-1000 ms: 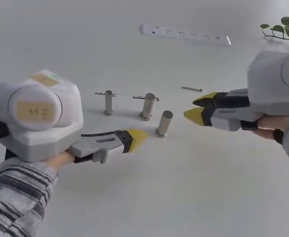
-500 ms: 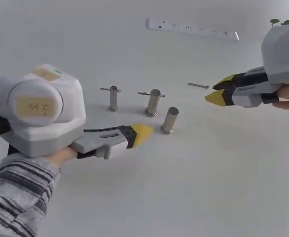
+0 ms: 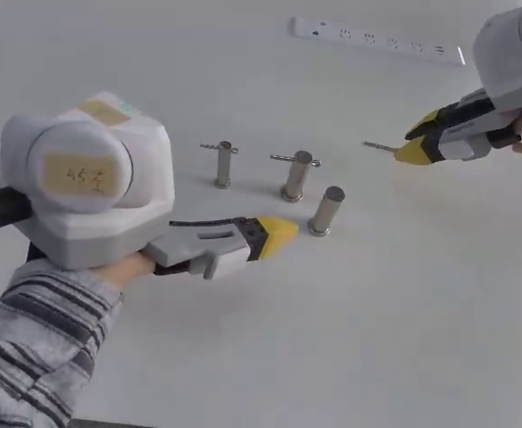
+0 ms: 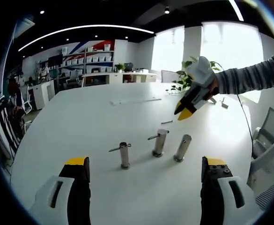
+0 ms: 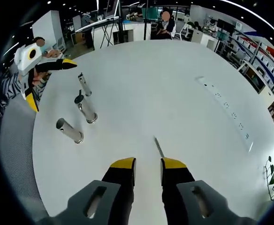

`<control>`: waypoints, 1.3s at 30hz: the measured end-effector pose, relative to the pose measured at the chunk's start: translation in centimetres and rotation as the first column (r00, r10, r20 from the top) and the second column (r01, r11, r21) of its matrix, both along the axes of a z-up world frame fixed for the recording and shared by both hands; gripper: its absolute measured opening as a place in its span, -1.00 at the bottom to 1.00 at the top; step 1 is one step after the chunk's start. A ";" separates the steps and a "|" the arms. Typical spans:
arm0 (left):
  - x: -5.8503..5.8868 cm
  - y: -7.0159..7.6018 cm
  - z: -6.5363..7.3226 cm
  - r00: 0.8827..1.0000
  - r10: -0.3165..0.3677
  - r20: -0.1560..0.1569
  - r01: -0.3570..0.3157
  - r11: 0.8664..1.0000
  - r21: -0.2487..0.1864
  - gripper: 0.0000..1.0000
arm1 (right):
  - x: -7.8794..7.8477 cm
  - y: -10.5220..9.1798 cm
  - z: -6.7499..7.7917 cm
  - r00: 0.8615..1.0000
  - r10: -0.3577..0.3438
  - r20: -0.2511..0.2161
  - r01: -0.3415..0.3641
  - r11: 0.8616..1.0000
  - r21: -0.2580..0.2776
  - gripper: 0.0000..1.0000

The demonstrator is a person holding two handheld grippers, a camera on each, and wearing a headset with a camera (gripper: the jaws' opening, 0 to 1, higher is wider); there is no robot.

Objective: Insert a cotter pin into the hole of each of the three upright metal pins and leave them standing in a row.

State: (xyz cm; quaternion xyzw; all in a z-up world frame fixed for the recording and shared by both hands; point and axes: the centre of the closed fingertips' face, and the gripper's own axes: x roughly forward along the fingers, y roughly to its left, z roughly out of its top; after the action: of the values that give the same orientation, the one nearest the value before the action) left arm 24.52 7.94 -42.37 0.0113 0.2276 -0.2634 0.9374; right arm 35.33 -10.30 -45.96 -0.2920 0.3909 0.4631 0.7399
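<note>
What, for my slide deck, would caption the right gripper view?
Right gripper, jaws apart, poised at the loose cotter pin; third metal pin empty.

I count three upright metal pins (image 3: 224, 164) (image 3: 297, 176) (image 3: 327, 210). Three cotter pins: two inserted (image 3: 214, 147) (image 3: 283, 159), one loose (image 3: 377, 144). One power strip (image 3: 377, 40).

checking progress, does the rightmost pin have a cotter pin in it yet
No, the rightmost pin is bare at the top, and a cotter pin lies loose on the table.

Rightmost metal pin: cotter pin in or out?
Out: rightmost metal pin has a bare top; loose cotter pin lies before the right gripper.
</note>
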 end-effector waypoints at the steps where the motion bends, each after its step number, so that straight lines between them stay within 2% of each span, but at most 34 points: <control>1: -0.1 0.0 0.0 1.000 -0.001 -0.004 0.001 1.000 0.001 0.97 | 0.2 -0.1 -0.1 1.000 0.005 0.001 -0.005 1.000 -0.009 -0.67; 7: -0.2 -0.2 0.1 1.000 -0.009 -0.003 0.009 1.000 -0.001 0.97 | 1.3 -0.9 -1.3 1.000 0.024 0.002 -0.024 0.998 -0.052 -0.76; 9: -0.3 -0.1 -0.1 1.000 -0.012 -0.014 0.012 1.000 0.000 0.97 | 1.4 -0.8 -1.7 0.999 0.034 -0.005 -0.034 0.997 -0.062 -0.77; 17: -0.4 -0.3 -0.4 1.000 -0.017 -0.024 0.017 1.000 0.004 0.97 | 1.4 -0.5 -2.5 0.995 0.092 -0.038 -0.095 0.991 -0.095 -0.86; 20: -0.5 -0.2 -0.5 0.999 -0.016 -0.029 0.016 1.000 0.007 0.97 | 1.2 -0.4 -2.6 0.994 0.102 -0.048 -0.106 0.989 -0.106 -0.92; 24: -0.4 -0.1 -0.6 0.999 -0.013 -0.032 0.013 1.000 0.010 0.97 | 1.0 -0.5 -2.7 0.990 0.134 -0.043 -0.139 0.979 -0.146 -0.97; 26: -0.4 -0.1 -0.6 0.999 -0.013 -0.035 0.014 1.000 0.013 0.97 | 1.6 -0.9 -2.9 0.987 0.154 -0.046 -0.160 0.972 -0.173 -1.00; 27: -0.4 -0.1 -0.6 0.999 -0.013 -0.036 0.014 1.000 0.014 0.97 | 1.6 -0.7 -2.9 0.985 0.168 -0.043 -0.173 0.970 -0.170 -1.00; 32: -0.5 -0.2 -0.8 0.999 -0.016 -0.042 0.017 1.000 0.017 0.95 | 1.8 -0.8 -2.8 0.987 0.148 -0.053 -0.156 0.971 -0.184 -1.00; 36: -0.6 -0.3 -1.0 0.998 -0.020 -0.051 0.021 1.000 0.021 0.94 | 1.7 -0.7 -2.8 0.981 0.190 -0.035 -0.193 0.960 -0.202 -1.00; 39: -0.6 -0.1 -1.0 0.999 -0.014 -0.051 0.015 1.000 0.019 0.92 | 1.8 -0.7 -2.7 0.979 0.202 -0.018 -0.201 0.957 -0.208 -1.00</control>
State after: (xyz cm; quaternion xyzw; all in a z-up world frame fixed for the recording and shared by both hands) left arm 23.96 7.81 -43.38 0.0152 0.2537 -0.2680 0.9293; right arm 37.10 -11.01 -48.63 -0.4072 0.4045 0.4918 0.6547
